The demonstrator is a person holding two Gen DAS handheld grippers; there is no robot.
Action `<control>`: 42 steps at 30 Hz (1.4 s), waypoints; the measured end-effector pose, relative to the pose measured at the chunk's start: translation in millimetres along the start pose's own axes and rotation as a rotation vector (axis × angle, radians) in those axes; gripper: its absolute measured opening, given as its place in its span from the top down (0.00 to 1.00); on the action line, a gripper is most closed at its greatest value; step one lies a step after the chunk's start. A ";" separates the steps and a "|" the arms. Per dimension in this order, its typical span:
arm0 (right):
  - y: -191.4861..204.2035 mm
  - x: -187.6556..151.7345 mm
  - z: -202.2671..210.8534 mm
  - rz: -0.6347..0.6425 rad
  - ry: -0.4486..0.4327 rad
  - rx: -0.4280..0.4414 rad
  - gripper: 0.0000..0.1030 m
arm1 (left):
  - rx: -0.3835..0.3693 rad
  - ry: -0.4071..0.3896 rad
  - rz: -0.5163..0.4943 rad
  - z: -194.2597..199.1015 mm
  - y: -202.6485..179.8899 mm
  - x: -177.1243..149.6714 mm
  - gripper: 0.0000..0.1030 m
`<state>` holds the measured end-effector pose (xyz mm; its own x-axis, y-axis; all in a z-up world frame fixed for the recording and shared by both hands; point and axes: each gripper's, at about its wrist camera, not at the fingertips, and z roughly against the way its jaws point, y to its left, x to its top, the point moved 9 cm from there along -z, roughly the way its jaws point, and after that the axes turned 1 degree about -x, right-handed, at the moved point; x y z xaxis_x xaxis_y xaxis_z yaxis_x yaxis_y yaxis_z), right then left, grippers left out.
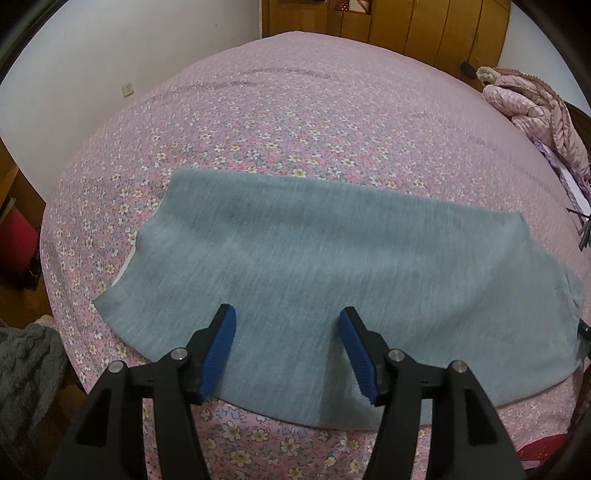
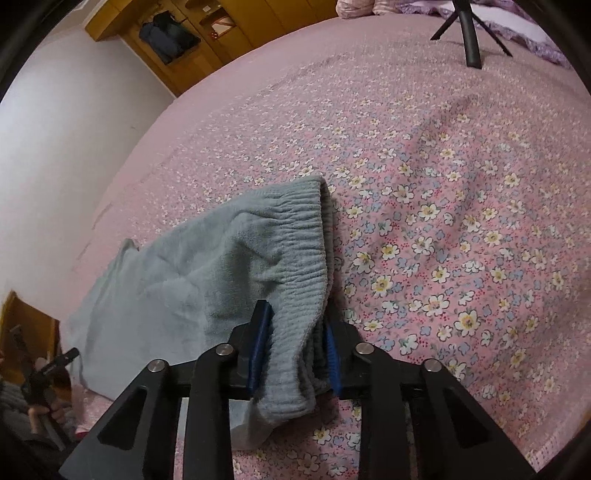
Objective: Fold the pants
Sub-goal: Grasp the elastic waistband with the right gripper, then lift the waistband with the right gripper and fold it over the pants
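Observation:
Grey-blue pants lie spread across the near part of a bed with a pink flowered cover. My left gripper hovers open just above the fabric near its front edge, its blue pads wide apart with nothing between them. In the right wrist view the ribbed elastic waistband of the pants runs into my right gripper, whose blue pads are closed on the bunched waistband; a corner of cloth hangs down below the fingers.
A black tripod stands on the far side of the bed. A pink quilted bundle lies at the bed's right edge. Wooden wardrobes line the back wall. A hand holding the other gripper shows at lower left.

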<state>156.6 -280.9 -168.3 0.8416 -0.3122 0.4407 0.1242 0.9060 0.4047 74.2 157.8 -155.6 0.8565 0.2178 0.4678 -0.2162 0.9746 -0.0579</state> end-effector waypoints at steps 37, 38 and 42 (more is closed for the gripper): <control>150.8 17.4 61.6 0.265 -0.120 0.137 0.82 | -0.079 -0.026 0.008 38.8 -6.5 0.5 0.40; 158.0 17.0 60.7 0.277 -0.117 0.148 0.82 | -0.081 -0.029 0.005 40.3 -7.0 0.9 0.40; 181.4 13.7 57.7 0.321 -0.106 0.177 0.83 | -0.084 -0.034 0.004 43.9 -8.0 1.0 0.40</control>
<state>160.3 -137.3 -42.6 0.7625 -0.0573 0.6445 -0.2374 0.9018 0.3610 56.2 148.0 -115.9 0.8389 0.2208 0.4975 -0.1778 0.9751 -0.1328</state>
